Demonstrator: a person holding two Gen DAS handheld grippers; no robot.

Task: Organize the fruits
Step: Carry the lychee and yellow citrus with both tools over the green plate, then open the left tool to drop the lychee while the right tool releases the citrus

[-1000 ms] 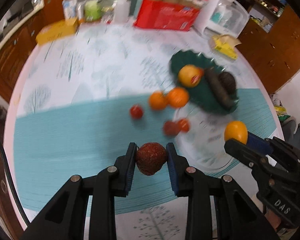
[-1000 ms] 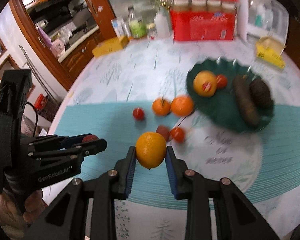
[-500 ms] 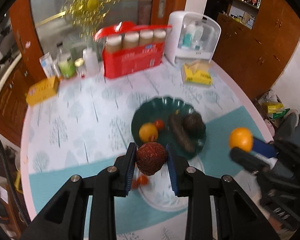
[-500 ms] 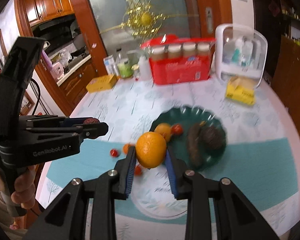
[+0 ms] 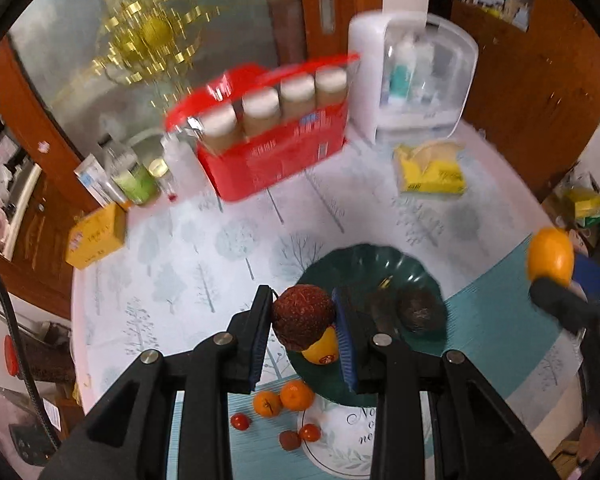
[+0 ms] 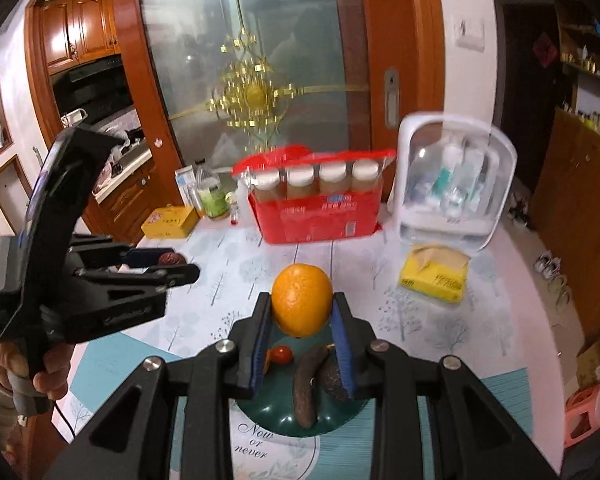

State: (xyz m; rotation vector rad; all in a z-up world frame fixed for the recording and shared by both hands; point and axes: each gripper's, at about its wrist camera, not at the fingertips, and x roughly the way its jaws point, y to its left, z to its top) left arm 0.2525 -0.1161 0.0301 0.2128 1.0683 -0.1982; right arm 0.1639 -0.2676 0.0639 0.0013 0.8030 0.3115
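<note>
So the left gripper [image 5: 303,326] has its black jaws with blue pads clamped snug on a bumpy dark-red round fruit [image 5: 302,317], held up in the air over the near edge of the dark green scalloped plate [image 5: 364,260]. Right under that fruit, on the plate, sits a yellow-orange round fruit with a red sticker [image 5: 322,347], and further right on the plate there's a long dark brown fruit [image 6: 306,388] lying next to a dark rough-skinned avocado-looking one [image 5: 418,312]; the right wrist view also shows a small red tomato [image 6: 281,354] on the plate's left side. The right gripper [image 6: 301,318] is closed just as tight on a smooth round orange [image 6: 301,305], also lifted above the plate rather than resting on anything. Off the plate, near the left gripper's side, two small orange tangerines [image 5: 283,399] sit touching each other on the teal-and-white tree-print tablecloth [image 5: 204,272], with a few small red fruits [image 5: 240,421] scattered just below them. Toward the back of the round table there's a red carton of white-capped jars [image 5: 276,148], a white plastic storage case with a clear front [image 6: 454,184], a yellow packet [image 6: 434,274] and a yellow box [image 5: 96,236] on the left.
</note>
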